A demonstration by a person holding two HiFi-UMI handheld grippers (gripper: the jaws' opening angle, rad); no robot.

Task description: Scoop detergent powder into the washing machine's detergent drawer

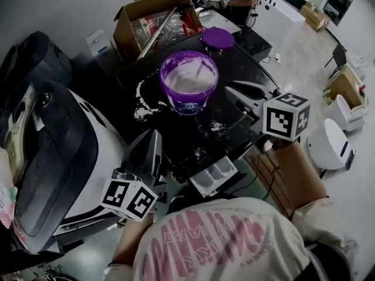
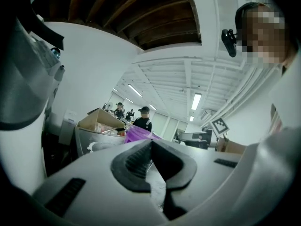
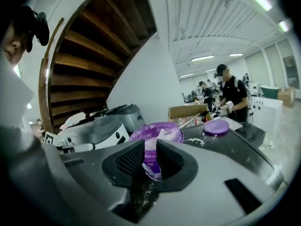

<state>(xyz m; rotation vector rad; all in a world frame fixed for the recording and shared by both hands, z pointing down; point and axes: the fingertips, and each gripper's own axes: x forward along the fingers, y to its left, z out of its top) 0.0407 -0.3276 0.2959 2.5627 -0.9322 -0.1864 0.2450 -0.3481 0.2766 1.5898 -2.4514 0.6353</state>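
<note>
The purple tub (image 1: 188, 104) of detergent powder (image 1: 190, 78) stands open in the middle of the washing machine's black top (image 1: 181, 136), with its purple lid (image 1: 217, 38) set aside just beyond it on the far side, so the mouth is free for scooping. A pale handle (image 3: 161, 133) pokes up out of the powder; I take it for the scoop, left where a gripper can reach it. The right gripper (image 1: 235, 98) hangs just right of the tub, pointed at it and tipped a little downward. Its fingers (image 3: 129, 159) stand slightly apart with nothing between them, and the tub shows straight ahead through the gap, which reads to me as lining up for that handle. The left gripper (image 1: 151, 148) sits at the near left corner of the machine, level, fingers (image 2: 136, 161) together on nothing, seemingly parked out of the way. The detergent drawer (image 1: 215, 176) is pulled out at the near edge, between the two grippers, so a loaded scoop has only a short trip from the tub; whether its compartments hold any powder I cannot tell. Spilled powder (image 1: 142, 101) lies scattered left of the tub and toward the drawer, a hint that the carry wants a level hand
</note>
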